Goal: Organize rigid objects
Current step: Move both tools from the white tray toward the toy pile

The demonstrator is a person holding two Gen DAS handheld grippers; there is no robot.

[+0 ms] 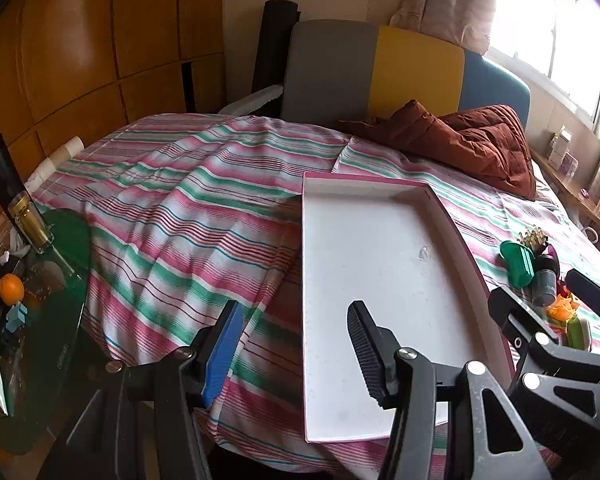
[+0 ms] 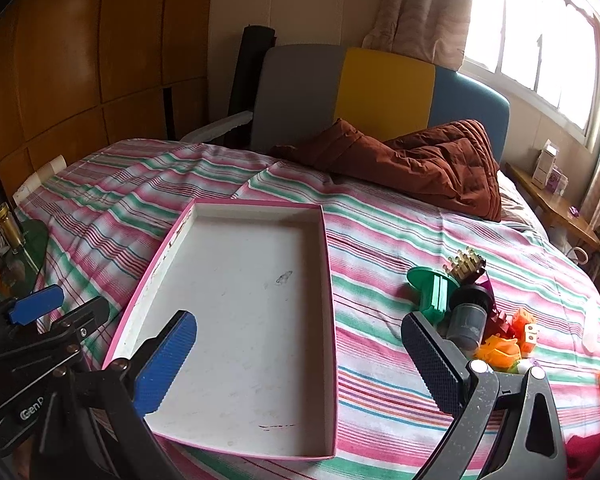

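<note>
An empty white tray with a pink rim (image 1: 380, 260) (image 2: 252, 300) lies on the striped bed. To its right is a small heap of toys: a green plastic piece (image 2: 432, 292) (image 1: 520, 264), a grey cylinder (image 2: 466, 320) (image 1: 544, 284), a brown peg block (image 2: 464, 266) and orange pieces (image 2: 500, 350) (image 1: 562, 310). My left gripper (image 1: 296, 344) (image 2: 60, 308) hangs open over the tray's near left edge. My right gripper (image 2: 300, 360) (image 1: 548, 300) hangs open above the tray's near right side, its black finger close to the toys. Neither holds anything.
A rumpled brown quilt (image 2: 420, 160) lies at the head of the bed, in front of a grey, yellow and blue headboard (image 2: 380, 88). On the left, a green glass side table (image 1: 68, 240) bears a bottle (image 1: 28, 220) and an orange (image 1: 11, 288). A wooden shelf (image 2: 548, 196) runs under the window.
</note>
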